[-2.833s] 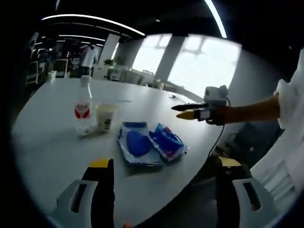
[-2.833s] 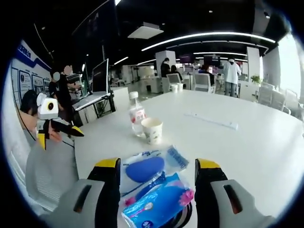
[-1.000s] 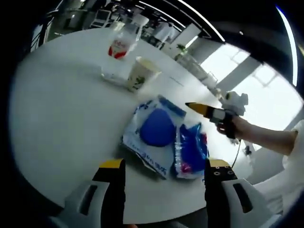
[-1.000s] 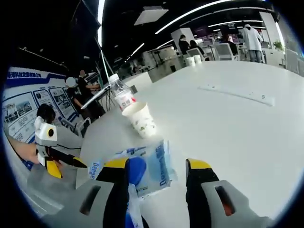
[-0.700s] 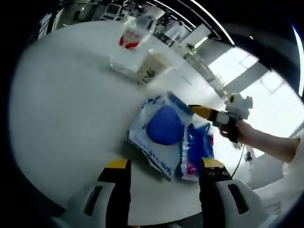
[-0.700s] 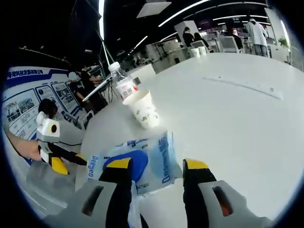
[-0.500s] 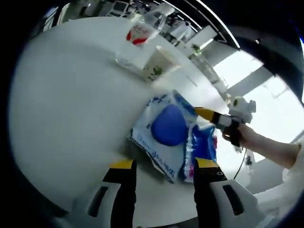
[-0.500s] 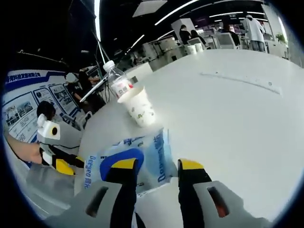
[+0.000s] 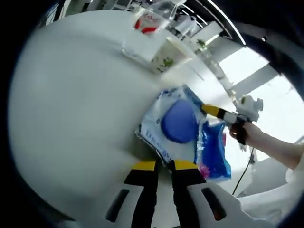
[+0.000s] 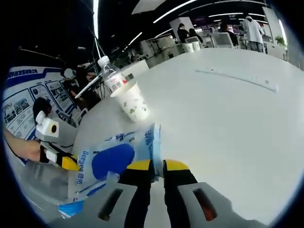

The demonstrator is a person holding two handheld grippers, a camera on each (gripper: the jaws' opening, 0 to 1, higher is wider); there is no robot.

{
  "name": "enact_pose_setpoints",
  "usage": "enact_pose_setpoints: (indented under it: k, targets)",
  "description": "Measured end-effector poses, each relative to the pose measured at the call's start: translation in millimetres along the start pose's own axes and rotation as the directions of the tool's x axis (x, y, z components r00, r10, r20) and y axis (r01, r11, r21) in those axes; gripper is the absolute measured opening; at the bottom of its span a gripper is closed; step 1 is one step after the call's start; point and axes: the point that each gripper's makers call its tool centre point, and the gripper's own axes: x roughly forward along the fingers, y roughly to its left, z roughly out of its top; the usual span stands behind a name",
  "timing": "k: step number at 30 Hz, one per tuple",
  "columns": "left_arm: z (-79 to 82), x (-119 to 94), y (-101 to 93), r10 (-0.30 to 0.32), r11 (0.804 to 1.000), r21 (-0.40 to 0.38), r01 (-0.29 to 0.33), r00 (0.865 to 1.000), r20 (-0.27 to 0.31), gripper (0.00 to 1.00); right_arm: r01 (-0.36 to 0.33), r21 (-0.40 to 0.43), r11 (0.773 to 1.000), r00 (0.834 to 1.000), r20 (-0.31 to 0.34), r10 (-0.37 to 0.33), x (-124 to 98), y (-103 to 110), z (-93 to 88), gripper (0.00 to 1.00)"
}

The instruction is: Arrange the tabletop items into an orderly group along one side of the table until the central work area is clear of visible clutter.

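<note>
From the left gripper view I see my left gripper with its jaws drawn together on the near edge of the white wipes pack, the one with the blue oval on its face. That view also gives me the darker blue pack lying just beside the white one, toward the table's edge, partly under it. The right gripper reaches in from the right, its yellow tip at the white pack's far edge.

The right gripper view shows what the first cannot: my right gripper pinched shut on the white pack's border, and the left gripper at the pack's opposite side.

The paper cup stands upright beyond the pack, touching the water bottle behind it. The white table is round-edged; a thin flat strip lies well apart, farther in. Behind it, an office with desks, ceiling light strips and standing people.
</note>
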Motion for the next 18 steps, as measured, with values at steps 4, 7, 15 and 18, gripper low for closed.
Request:
enact_pose_setpoints:
  k: [4, 7, 15, 18]
  targets:
    - [0.5, 3, 2.5, 0.011, 1.0, 0.021, -0.011, 1.0, -0.013, 0.02, -0.006, -0.01, 1.0, 1.0, 0.006, 0.006, -1, 2, 0.1, 0.03]
    - [7.6, 1, -1.0, 0.013, 0.999, 0.032, -0.013, 1.0, 0.008, 0.0, -0.002, -0.023, 1.0, 1.0, 0.008, 0.002, -3, 3, 1.5, 0.01]
    - [25.7, -2, -2.7, 0.049, 0.984, 0.168, -0.052, 0.999, 0.022, 0.0, 0.023, -0.085, 0.996, 0.998, 0.059, -0.018, -16, 11, 0.7, 0.0]
    - [31.8, -2, -5.4, 0.047, 0.98, 0.193, -0.05, 0.999, 0.022, 0.0, 0.047, -0.082, 0.996, 0.996, 0.081, -0.04, -23, 10, 1.3, 0.0]
